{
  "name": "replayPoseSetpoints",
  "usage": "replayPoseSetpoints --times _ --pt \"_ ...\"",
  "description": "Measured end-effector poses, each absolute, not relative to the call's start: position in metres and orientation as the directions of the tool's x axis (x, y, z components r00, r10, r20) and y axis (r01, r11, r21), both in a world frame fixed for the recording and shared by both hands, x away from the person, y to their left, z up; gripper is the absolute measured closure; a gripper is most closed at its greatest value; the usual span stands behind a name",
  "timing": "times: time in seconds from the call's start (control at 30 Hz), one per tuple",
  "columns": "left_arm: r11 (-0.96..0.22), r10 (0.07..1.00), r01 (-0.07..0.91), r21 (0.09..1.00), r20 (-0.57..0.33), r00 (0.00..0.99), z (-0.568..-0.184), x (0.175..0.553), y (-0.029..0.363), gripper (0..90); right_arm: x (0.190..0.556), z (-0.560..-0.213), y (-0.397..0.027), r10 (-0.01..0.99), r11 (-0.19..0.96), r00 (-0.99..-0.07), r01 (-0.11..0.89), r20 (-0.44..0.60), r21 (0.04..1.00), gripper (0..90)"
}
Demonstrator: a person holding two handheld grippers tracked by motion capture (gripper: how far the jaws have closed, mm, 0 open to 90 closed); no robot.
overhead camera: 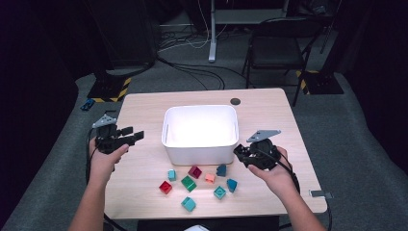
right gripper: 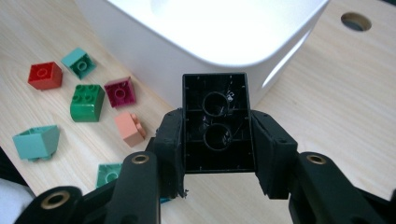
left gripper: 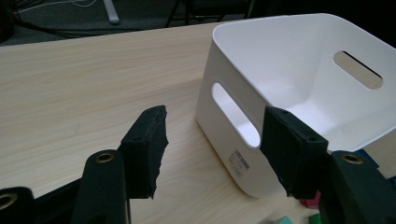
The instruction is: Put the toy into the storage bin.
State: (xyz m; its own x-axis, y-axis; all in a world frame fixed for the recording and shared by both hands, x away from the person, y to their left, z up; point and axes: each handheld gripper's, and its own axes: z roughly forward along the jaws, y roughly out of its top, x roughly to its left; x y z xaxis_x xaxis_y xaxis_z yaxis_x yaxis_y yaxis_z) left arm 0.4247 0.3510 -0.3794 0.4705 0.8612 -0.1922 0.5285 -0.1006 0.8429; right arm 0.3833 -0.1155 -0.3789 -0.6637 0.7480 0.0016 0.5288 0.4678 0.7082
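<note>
White bin (overhead camera: pixel 200 134) sits mid-table, loose bricks (overhead camera: pixel 188 183) scattered before it. Beside its wall, the right gripper (right gripper: pixel 217 140) clamps a black brick (right gripper: pixel 217 123), hollow underside showing. Best carry it over the rim before releasing. Left gripper (left gripper: pixel 212 149) idles half-open, empty.

Black brick (right gripper: pixel 217 123) — white bin (right gripper: pixel 210 32)
</note>
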Motion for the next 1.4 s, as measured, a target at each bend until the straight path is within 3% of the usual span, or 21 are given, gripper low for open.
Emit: replayPoseSetpoints --times 0.63,1.4 --pt "-0.098 0.863 0.529 0.843 -0.192 0.468 -0.380 0.425 0.354 40.6 0.420 -0.321 -0.087 0.707 0.504 -0.707 0.476 -0.028 0.721 57.9" --pt "-0.099 0.859 0.530 0.842 -0.196 0.473 -0.380 0.427 0.354 40.6 0.479 -0.327 -0.032 0.635 0.546 -0.772 0.427 -0.024 0.721 58.1"
